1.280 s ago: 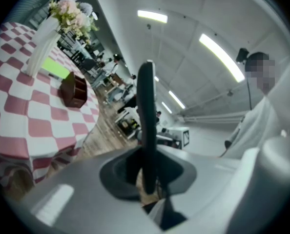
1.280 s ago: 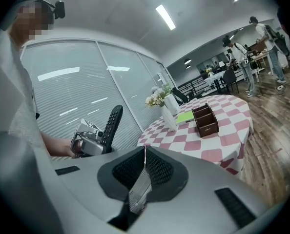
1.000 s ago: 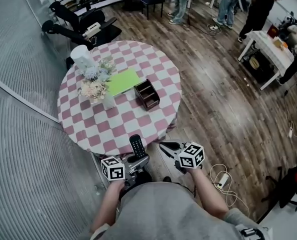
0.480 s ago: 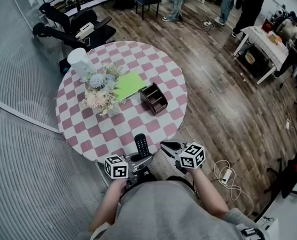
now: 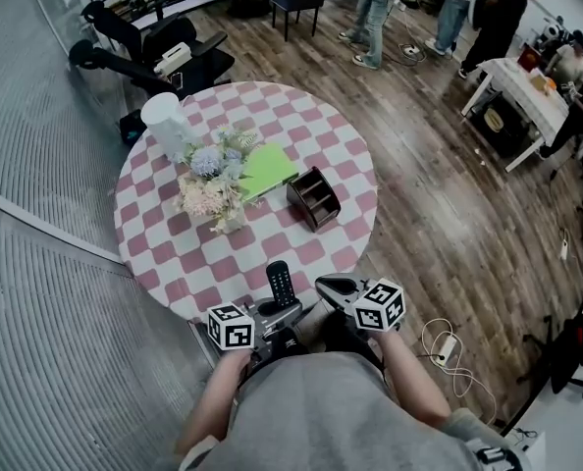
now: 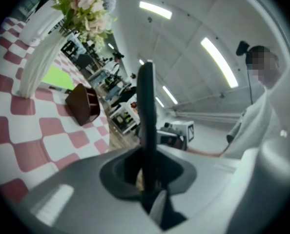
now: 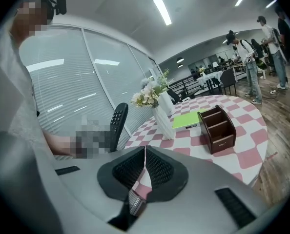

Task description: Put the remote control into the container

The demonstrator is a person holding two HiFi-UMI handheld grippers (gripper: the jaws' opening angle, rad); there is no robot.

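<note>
Closer to the table [image 5: 164, 253] now, the remote control [image 5: 281, 283] reaches over its near edge, clamped by the fingers of the left gripper [image 5: 276, 308]. The right gripper [image 5: 323, 286] is empty, fingers pressed together. The brown compartment container [image 5: 313, 198] sits farther right, so the remote should probably be lined up over a slot before it is let go.

Remote control [image 5: 281, 283], in left gripper [image 5: 278, 309], nearer the container [image 5: 313, 198]; table [image 5: 174, 253] closer

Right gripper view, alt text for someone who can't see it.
The right gripper, shut and empty, points over a pink-checked table toward a brown divided container. A black remote control is held upright at left; a flower vase and green pad sit beyond.
</note>
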